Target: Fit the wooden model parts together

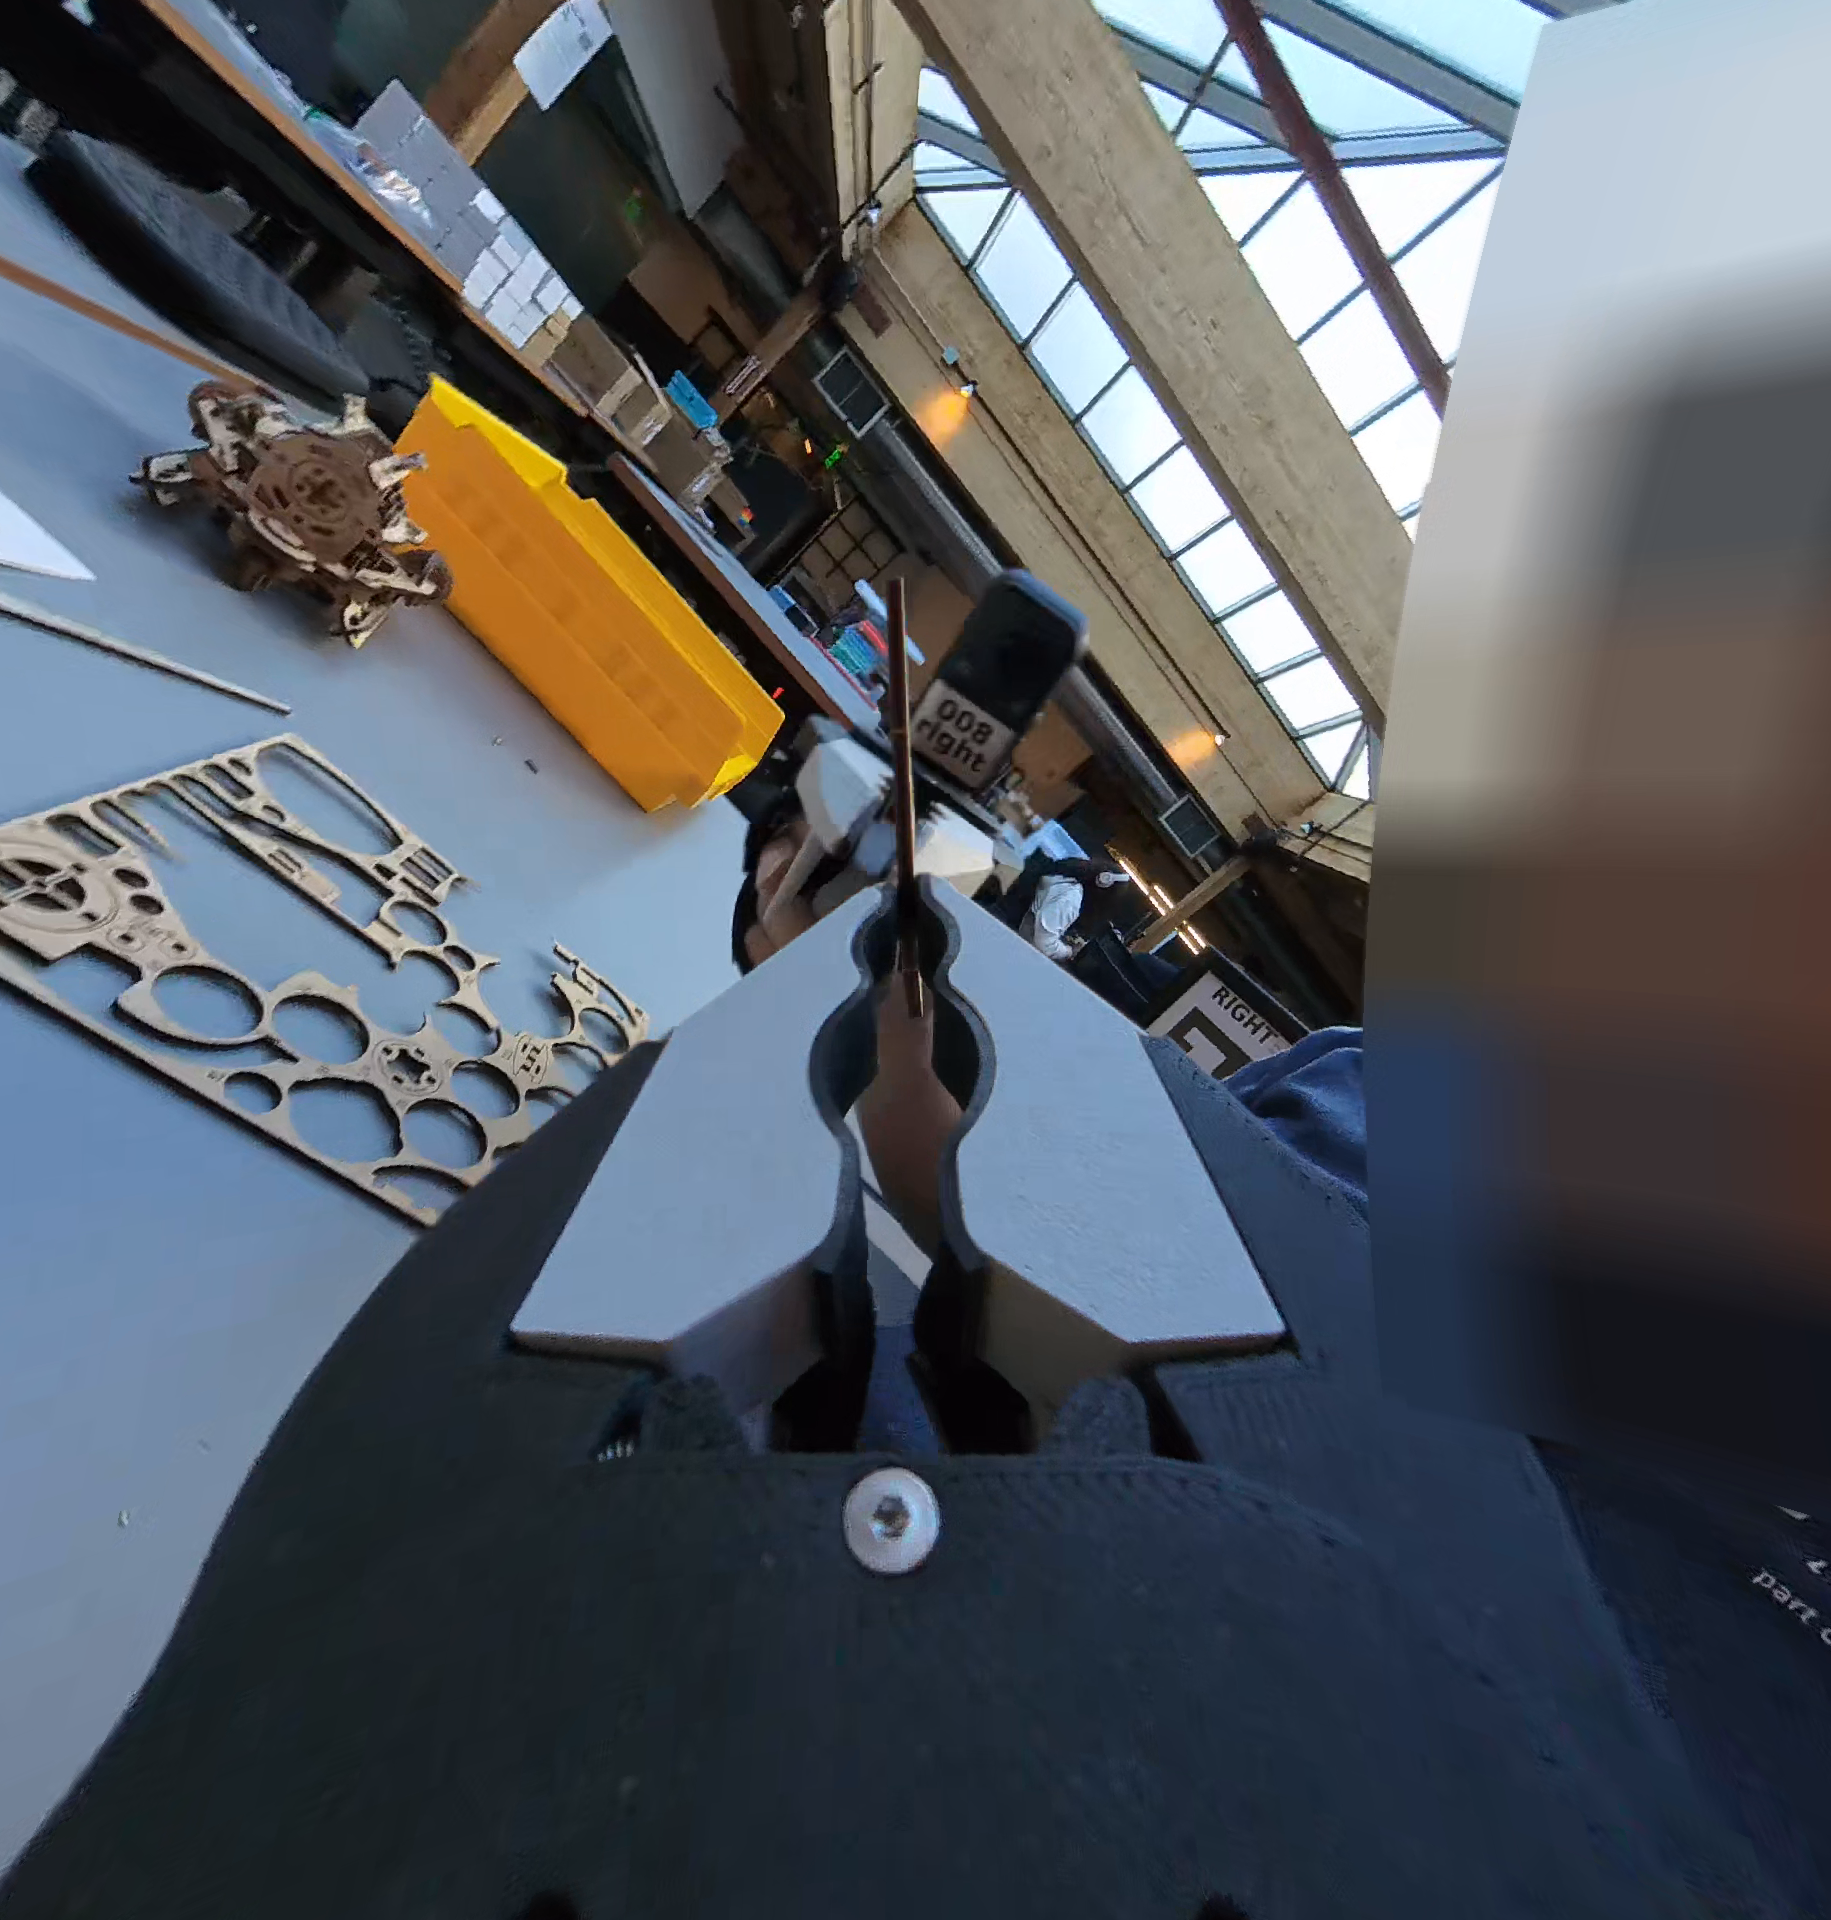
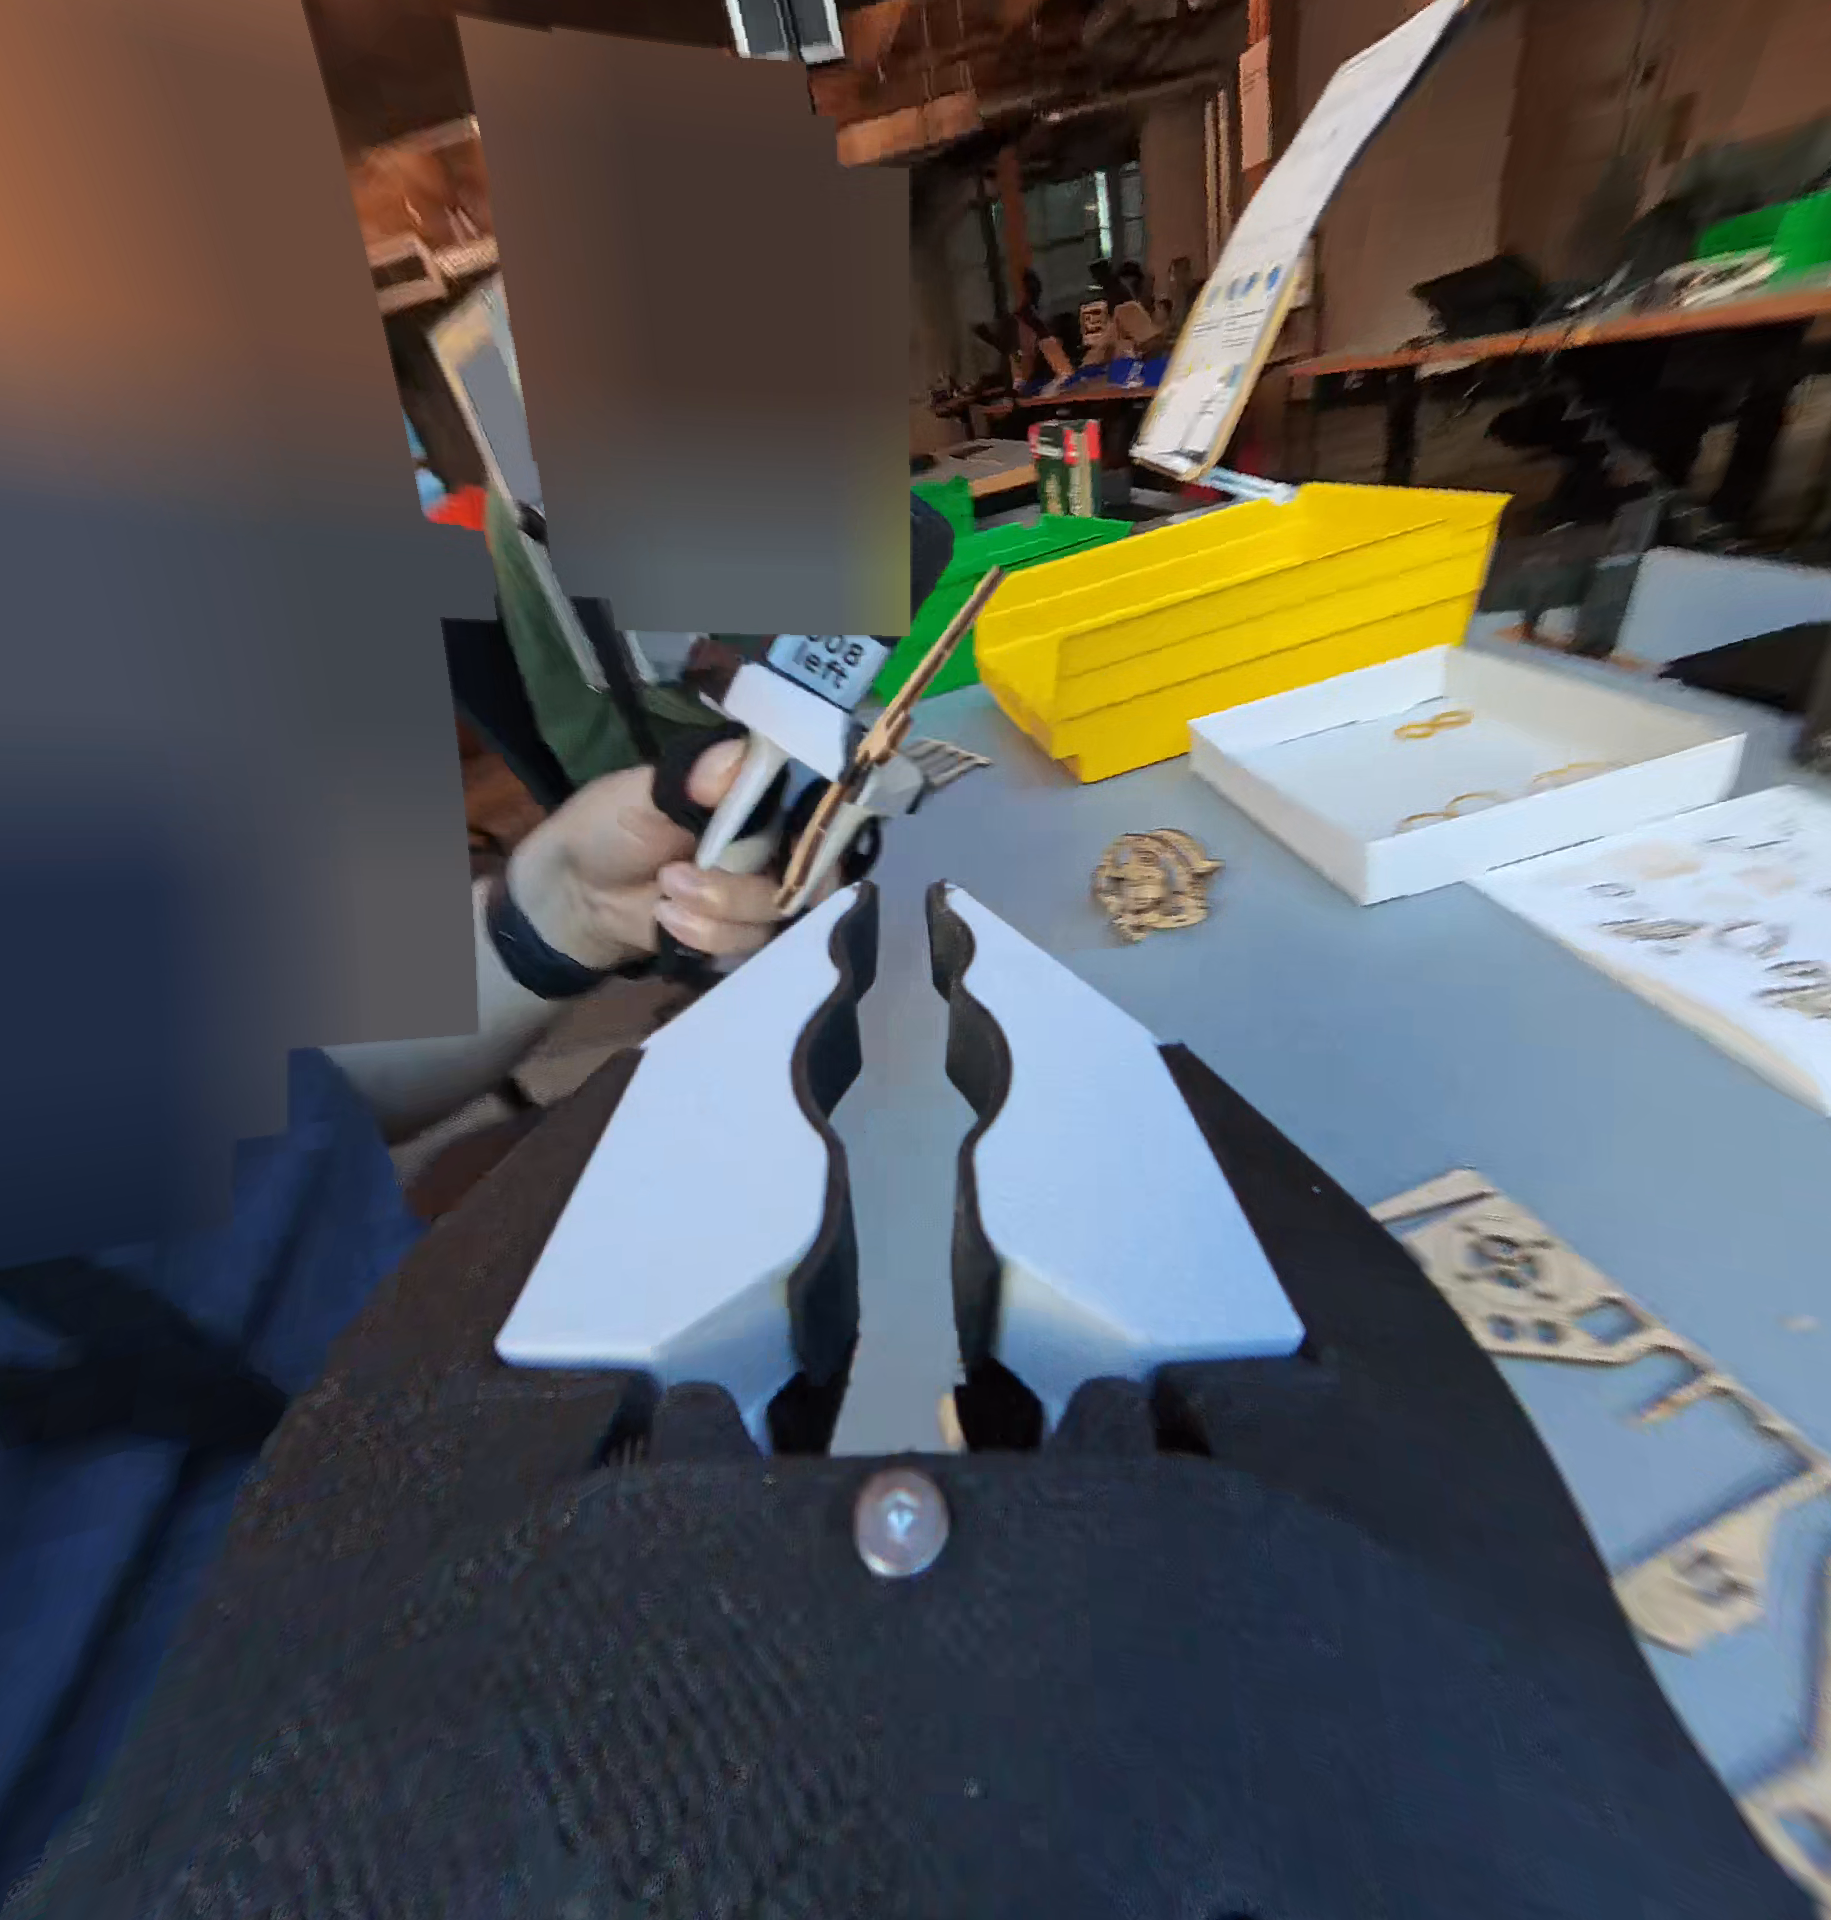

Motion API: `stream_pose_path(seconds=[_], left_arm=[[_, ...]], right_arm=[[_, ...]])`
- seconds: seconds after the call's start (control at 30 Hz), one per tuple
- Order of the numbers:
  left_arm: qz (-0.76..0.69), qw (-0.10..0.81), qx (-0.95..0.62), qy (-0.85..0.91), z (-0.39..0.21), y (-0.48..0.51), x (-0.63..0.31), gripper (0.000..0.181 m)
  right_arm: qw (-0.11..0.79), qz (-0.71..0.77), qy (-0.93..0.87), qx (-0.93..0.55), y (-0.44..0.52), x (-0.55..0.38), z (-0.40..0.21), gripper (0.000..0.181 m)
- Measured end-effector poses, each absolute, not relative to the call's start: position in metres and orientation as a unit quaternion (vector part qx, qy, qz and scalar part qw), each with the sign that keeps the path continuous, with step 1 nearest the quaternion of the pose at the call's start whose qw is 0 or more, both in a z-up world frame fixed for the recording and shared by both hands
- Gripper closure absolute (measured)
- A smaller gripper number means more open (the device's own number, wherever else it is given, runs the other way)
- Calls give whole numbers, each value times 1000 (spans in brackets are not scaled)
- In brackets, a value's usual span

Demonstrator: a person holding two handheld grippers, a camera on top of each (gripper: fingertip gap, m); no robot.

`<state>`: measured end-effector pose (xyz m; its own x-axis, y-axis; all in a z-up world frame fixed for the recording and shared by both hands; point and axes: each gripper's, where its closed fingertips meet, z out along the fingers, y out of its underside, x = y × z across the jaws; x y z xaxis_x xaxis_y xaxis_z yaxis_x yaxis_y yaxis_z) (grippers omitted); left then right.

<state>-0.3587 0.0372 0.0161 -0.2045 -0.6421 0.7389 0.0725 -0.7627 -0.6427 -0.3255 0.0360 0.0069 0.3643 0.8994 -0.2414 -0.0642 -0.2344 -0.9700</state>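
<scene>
**Materials & finish**

Left gripper (image 1: 906,914): matt white plastic fingers, rough black pads, pinching thin wood strip (image 1: 900,769). Lower-left fretted sheet (image 1: 267,966): pale laser-cut ply. Bin (image 1: 578,603) w/ glossy yellow plastic. Table (image 1: 215,1351) smooth grey, matt.

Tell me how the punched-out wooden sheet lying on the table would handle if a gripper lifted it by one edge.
The wooden sheet looks thin and mostly cut-outs, so probably light and somewhat bendy. The narrow bridges between holes seem likely to snap if pinched. It lies flat on the grey table, so getting a finger under its edge may be awkward.

The wooden model (image 1: 303,509) stands on the table (image 1: 163,1299), just beside the bin (image 1: 578,603).
</scene>
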Motion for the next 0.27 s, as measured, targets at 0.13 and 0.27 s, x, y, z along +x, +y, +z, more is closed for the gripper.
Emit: stream_pose_path(seconds=[0.13,0.27], left_arm=[[-712,295,-572,281,22,33,-356,181],[-703,317,-564,295,29,30,-356,181]], right_arm=[[446,591,-269,-616,22,-339,16,162],[447,577,-284,-621,17,-345,11,181]])
